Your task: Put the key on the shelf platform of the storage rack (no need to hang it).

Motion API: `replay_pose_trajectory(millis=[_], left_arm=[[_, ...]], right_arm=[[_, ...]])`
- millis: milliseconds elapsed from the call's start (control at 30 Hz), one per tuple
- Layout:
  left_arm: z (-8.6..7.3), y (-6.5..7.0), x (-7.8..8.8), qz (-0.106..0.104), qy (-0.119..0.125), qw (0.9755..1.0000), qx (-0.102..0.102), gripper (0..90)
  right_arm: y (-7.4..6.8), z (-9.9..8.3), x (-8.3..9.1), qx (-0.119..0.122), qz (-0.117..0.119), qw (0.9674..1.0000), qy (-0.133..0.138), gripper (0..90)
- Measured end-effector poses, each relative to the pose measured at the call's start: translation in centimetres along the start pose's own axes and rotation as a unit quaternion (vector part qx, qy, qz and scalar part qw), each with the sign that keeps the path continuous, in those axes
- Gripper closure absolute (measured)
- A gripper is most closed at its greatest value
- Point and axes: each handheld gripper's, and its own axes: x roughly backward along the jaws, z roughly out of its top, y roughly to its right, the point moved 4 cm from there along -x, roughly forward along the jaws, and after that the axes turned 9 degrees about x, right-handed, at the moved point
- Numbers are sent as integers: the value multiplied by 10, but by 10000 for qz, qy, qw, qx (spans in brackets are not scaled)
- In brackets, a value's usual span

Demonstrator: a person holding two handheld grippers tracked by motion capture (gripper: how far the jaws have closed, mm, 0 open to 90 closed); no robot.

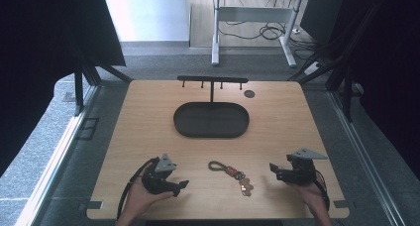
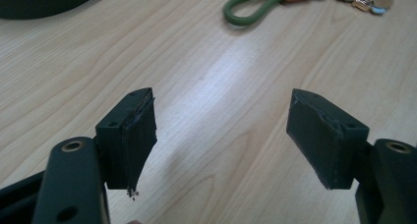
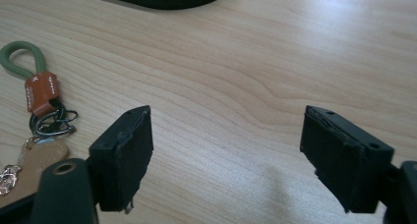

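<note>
A keychain lies on the wooden table near its front edge: a green cord loop, an orange leather tab, metal rings and tan key fobs. My left gripper rests to its left, held low over the table, jaws open and bare. In the left gripper view the keychain lies ahead at the top right, and my left gripper has only wood between its jaws. My right gripper sits to the keychain's right, open and holding nothing. The right gripper view has the keychain at far left beside my right gripper.
A black oval tray sits mid-table, with a black T-shaped hook rack standing behind it. A small dark disc lies at the back right. Bare wood surrounds the keychain. A desk frame and cables stand on the floor beyond the table.
</note>
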Motion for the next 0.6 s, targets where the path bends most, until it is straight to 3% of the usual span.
replay_pose_trajectory(millis=[100, 367, 467, 600], left_arm=[[1, 1, -1, -21, -12, 10000, -4, 275], [-3, -9, -3, 154, -62, 9998, 125, 272], [-3, -12, 4, 156, 46, 9997, 174, 272], [-1, -12, 12, 91, 173, 9997, 169, 274]], right_arm=[[2, 1, 4, 111, 29, 9999, 12, 276], [-3, -2, 0, 479, 36, 9987, -177, 291], [-4, 3, 7, 549, -35, 9985, 13, 330], [-8, 8, 16, 645, -98, 9979, 50, 353]])
